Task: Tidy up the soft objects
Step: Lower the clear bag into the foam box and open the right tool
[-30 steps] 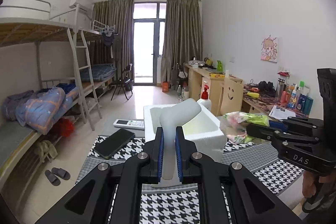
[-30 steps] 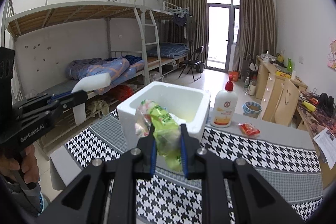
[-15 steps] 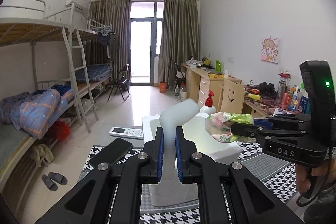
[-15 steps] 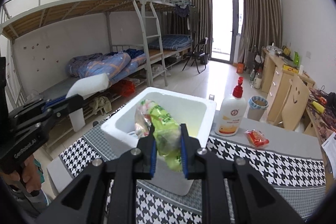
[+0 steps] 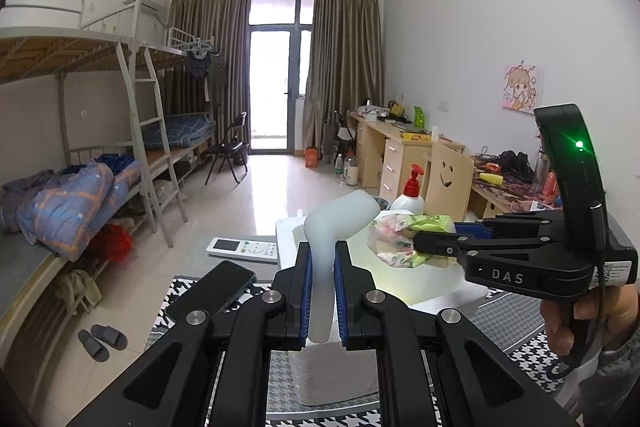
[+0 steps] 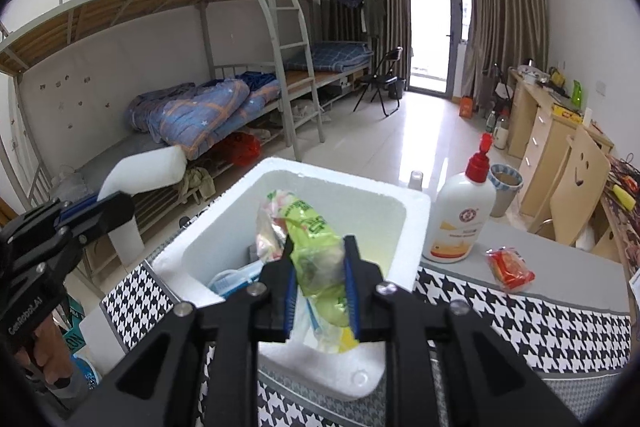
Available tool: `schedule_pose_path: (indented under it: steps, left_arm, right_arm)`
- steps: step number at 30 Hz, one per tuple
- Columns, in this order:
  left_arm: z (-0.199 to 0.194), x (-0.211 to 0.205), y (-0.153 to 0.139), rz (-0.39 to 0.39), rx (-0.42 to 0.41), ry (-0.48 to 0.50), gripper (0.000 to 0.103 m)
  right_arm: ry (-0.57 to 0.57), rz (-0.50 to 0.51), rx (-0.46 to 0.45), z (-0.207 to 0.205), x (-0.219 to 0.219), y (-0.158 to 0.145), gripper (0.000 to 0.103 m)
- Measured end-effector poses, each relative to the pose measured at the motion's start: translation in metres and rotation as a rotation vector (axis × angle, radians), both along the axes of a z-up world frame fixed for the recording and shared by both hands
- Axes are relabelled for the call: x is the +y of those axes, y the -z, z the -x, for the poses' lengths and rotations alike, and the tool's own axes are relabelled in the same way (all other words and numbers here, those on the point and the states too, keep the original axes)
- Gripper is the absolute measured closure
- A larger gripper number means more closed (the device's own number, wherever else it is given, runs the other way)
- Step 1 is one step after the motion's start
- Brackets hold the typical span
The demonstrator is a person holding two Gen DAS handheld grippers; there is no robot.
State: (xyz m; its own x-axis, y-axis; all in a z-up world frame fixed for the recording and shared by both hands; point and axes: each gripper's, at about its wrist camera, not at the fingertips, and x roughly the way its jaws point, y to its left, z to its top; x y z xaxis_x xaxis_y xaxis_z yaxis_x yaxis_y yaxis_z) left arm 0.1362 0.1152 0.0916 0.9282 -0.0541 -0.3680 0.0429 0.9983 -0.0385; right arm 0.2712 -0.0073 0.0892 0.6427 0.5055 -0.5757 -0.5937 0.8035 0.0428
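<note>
My left gripper (image 5: 321, 291) is shut on a pale white foam piece (image 5: 334, 223), held upright just above the near rim of the white foam box (image 5: 448, 291). It also shows in the right wrist view (image 6: 144, 175), left of the box. My right gripper (image 6: 318, 291) is shut on a green and pink plastic snack bag (image 6: 310, 247) and holds it over the open white foam box (image 6: 360, 187). The bag also shows in the left wrist view (image 5: 404, 239). A blue and white item (image 6: 236, 277) lies inside the box.
The box stands on a houndstooth tablecloth (image 6: 520, 319). A white pump bottle with red top (image 6: 464, 219) stands right behind the box, a red packet (image 6: 510, 267) beside it. A black phone (image 5: 212, 291) and a white remote (image 5: 244, 249) lie left of the box.
Both grippers have moved closer to the box. The right gripper with the bag now hangs over the box opening; the left gripper with the foam piece sits near the rim.
</note>
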Motion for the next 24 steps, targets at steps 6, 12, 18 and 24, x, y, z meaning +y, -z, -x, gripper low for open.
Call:
schedule_pose_path:
  steps: [6,12,18,24]
  left_arm:
    - [-0.005,0.003,0.001,0.008,0.009,-0.011,0.092]
    - [-0.010,-0.002,0.000,0.012,0.026,-0.004,0.091]
    - [-0.019,-0.007,-0.003,0.027,0.046,0.030,0.091]
    - [-0.035,-0.018,-0.004,0.028,0.067,0.072,0.091]
  right_arm:
    - [0.005,-0.003,0.002,0.000,0.001,0.002,0.032]
    - [0.011,-0.027,-0.014,0.011,-0.009,-0.005,0.022]
    - [0.013,-0.017,-0.041,0.028,-0.023,-0.006,0.011]
    - [0.047,-0.027,-0.050,0.036,-0.044,-0.006,0.008]
